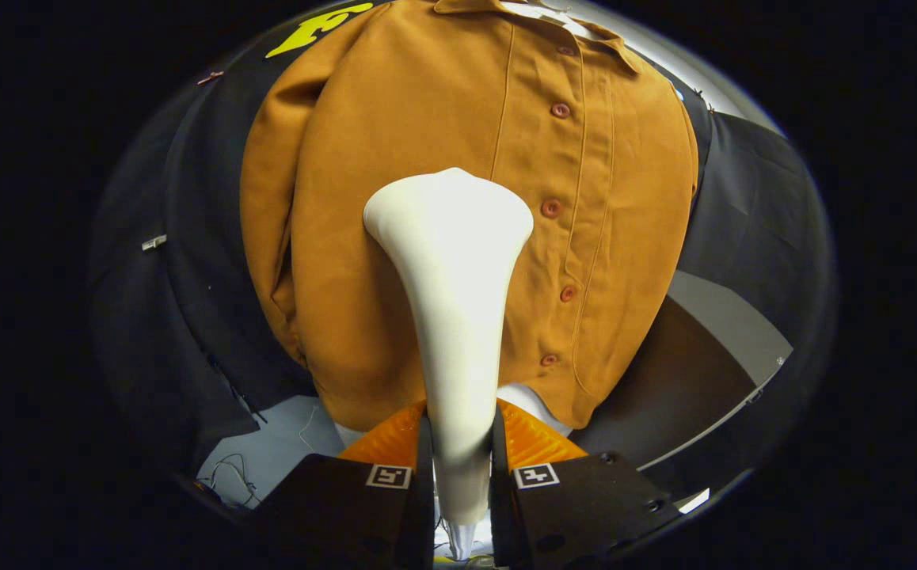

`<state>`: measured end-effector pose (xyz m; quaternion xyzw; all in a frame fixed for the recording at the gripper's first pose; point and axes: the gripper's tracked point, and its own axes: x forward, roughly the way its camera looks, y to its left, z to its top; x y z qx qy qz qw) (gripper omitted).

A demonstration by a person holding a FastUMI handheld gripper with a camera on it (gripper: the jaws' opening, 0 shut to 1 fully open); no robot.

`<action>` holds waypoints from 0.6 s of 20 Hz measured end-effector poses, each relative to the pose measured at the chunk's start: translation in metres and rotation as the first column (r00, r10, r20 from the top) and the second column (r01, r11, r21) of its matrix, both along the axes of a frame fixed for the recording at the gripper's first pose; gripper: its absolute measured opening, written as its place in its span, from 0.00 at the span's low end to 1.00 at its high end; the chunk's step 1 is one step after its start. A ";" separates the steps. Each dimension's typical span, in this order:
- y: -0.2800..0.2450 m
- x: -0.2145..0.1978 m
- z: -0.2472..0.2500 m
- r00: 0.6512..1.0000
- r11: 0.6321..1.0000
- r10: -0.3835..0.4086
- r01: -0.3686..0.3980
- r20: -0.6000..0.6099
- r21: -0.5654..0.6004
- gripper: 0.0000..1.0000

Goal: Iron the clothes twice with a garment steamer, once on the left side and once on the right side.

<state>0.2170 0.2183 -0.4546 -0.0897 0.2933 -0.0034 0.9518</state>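
Now we hold steamer [452, 317] pinched between both fingers of gripper [462, 455], head up against shirt [395, 261], left of button placket. Risks, our guess: smooth tapered handle slips in pinch; head snags placket or buttons; shirt hangs loose, may bunch under push. Black cloth wall [751, 214] behind; pale floor [284, 443] below hem.

The steamer [450, 293], clamped between the tool [462, 443] fingers, rises before the hanging shirt [395, 158], left of its buttons.
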 end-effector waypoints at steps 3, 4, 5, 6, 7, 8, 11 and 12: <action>-0.005 -0.011 -0.021 0.998 1.000 -0.009 0.009 -0.059 0.005 0.32; -0.007 -0.013 -0.028 0.997 1.000 -0.008 0.008 -0.074 0.000 0.32; -0.008 -0.014 -0.033 0.996 1.000 -0.005 0.005 -0.087 -0.004 0.32; -0.010 -0.016 -0.039 0.995 1.000 -0.001 0.001 -0.101 -0.008 0.32; -0.012 -0.019 -0.044 0.994 1.000 0.000 -0.001 -0.114 -0.010 0.32; -0.013 -0.022 -0.048 0.992 1.000 0.001 -0.002 -0.125 -0.010 0.32; -0.015 -0.029 -0.054 0.990 1.000 0.003 -0.004 -0.142 -0.008 0.32; -0.016 -0.031 -0.055 0.989 1.000 0.006 -0.007 -0.145 -0.006 0.32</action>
